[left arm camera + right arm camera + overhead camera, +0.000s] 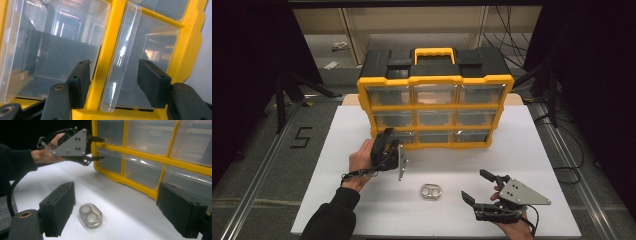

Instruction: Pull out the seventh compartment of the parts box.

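The left gripper (398, 150) has its jaws apart around the lip of the bottom-left drawer (122, 57) in the yellow cabinet (435, 80), not yet pulled out, while the right gripper (476, 186) waits spread wide beside the small clear case (431, 191) on the table (532, 150).

yellow organizer (435, 80) walls the table's (362, 210) far half, near half open
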{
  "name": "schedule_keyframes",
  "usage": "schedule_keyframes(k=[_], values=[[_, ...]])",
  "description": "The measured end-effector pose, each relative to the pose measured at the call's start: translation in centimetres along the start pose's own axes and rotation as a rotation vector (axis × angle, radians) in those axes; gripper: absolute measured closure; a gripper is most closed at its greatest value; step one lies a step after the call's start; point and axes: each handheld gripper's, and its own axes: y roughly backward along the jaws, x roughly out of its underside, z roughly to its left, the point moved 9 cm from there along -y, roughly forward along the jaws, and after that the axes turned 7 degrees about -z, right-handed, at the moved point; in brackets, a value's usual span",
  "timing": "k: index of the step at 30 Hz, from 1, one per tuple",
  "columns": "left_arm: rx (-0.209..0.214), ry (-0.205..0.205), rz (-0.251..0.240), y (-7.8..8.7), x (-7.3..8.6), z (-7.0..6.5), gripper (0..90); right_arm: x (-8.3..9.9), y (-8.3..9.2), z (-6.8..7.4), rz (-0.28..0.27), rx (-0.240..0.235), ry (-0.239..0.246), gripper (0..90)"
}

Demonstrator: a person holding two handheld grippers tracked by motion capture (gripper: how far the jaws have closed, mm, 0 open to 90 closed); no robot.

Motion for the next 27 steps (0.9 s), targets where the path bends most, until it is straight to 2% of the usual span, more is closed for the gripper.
schedule_keyframes(k=[4, 11, 12, 16, 24, 27], values=[[-0.009, -0.020, 0.013, -0.09, -0.04, -0.07, 49.2, 0.01, -0.01, -0.01, 0.000, -0.001, -0.001, 16.6], [-0.024, -0.056, 0.008, -0.35, -0.17, -0.25, 54.6, 0.06, 0.00, 0.01, 0.006, -0.002, 0.000, 16.8], [-0.033, -0.081, 0.017, -0.37, -0.13, -0.33, 54.9, 0.06, 0.00, 0.02, 0.006, -0.002, 0.000, 16.8], [-0.047, -0.082, 0.012, -0.44, -0.24, -0.28, 57.0, 0.06, -0.01, 0.03, 0.006, -0.002, 0.000, 16.8], [-0.102, -0.136, 0.025, -0.74, -0.23, -0.38, 60.4, 0.06, 0.00, 0.03, 0.006, -0.002, 0.001, 16.9], [-0.111, -0.144, 0.028, -0.78, -0.26, -0.39, 61.2, 0.04, 0.01, 0.05, 0.005, -0.003, 0.001, 16.9]])
